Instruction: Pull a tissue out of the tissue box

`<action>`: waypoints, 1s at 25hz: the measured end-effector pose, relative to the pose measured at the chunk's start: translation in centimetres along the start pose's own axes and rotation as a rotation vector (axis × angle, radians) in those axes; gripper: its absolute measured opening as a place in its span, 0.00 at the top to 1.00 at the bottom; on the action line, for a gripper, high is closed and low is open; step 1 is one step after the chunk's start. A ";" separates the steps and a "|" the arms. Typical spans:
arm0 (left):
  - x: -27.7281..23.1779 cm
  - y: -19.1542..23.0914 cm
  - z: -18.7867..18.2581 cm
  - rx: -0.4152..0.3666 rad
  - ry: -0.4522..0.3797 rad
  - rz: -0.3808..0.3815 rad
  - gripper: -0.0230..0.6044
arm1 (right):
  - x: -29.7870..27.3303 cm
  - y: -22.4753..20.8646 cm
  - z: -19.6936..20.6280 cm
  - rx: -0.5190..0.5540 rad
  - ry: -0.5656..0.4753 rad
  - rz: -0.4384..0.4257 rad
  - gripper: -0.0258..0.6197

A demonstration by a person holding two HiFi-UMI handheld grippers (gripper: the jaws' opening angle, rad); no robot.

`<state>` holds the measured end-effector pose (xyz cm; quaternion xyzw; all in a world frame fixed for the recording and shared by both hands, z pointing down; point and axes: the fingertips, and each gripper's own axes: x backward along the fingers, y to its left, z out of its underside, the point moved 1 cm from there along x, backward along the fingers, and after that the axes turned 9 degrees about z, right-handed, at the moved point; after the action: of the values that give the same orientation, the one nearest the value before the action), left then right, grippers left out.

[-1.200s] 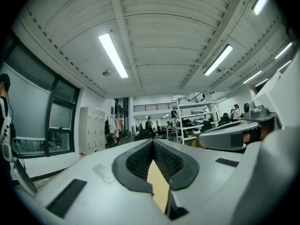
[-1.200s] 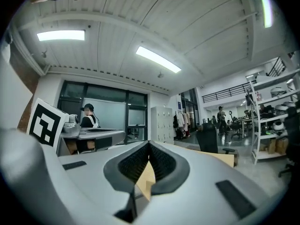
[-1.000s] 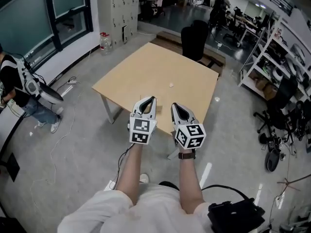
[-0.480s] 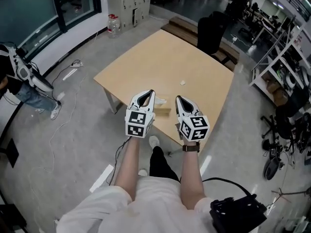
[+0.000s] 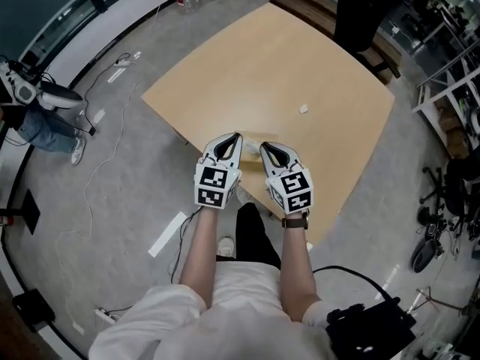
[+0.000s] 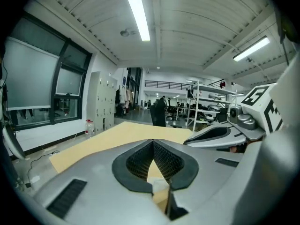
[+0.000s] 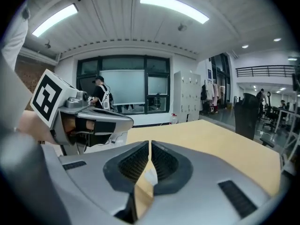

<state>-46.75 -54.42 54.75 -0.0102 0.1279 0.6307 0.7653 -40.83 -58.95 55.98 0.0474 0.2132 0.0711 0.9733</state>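
Note:
The tissue box (image 5: 253, 139) is a tan box with white tissue at its top, near the front edge of the wooden table (image 5: 277, 66). My grippers hide most of it in the head view. The left gripper (image 5: 236, 136) and the right gripper (image 5: 263, 148) hang side by side just above and before the box, both shut with nothing between the jaws. In the left gripper view the box (image 6: 158, 187) shows below the shut left gripper (image 6: 153, 142). In the right gripper view the box with its white tissue (image 7: 149, 178) sits under the shut right gripper (image 7: 150, 143).
A small white scrap (image 5: 304, 109) lies alone farther back on the table. A black chair (image 5: 366, 6) stands behind the table, with shelving (image 5: 457, 81) at the right. A person (image 5: 34, 107) stands at the far left, and cables (image 5: 97, 193) run over the grey floor.
The view has come closer to the table and tilted down. Both grippers now hang over its front edge and closer together, covering more of the tissue box. Both stay shut.

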 end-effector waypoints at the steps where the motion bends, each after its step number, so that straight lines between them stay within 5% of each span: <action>1: -0.6 0.6 1.0 0.015 0.018 0.002 0.96 | -1.0 0.2 0.8 0.019 0.024 -0.005 0.96; 5: -2.8 2.2 4.3 0.077 0.077 -0.009 0.96 | -3.8 0.0 3.6 0.097 0.105 -0.027 0.95; 10: -4.7 3.9 6.6 0.118 0.114 -0.017 0.96 | -6.8 -0.1 7.4 0.177 0.212 -0.057 0.82; 20: -6.0 5.1 8.9 0.160 0.144 -0.016 0.96 | -9.3 -0.5 10.6 0.363 0.330 0.016 0.83; 25: -5.6 5.0 8.0 0.151 0.134 -0.013 0.96 | -8.9 -0.4 10.2 0.335 0.329 0.023 0.94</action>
<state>-51.07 -57.38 64.38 0.0043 0.2260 0.6121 0.7578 -44.47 -61.41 68.80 0.1985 0.3772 0.0528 0.9031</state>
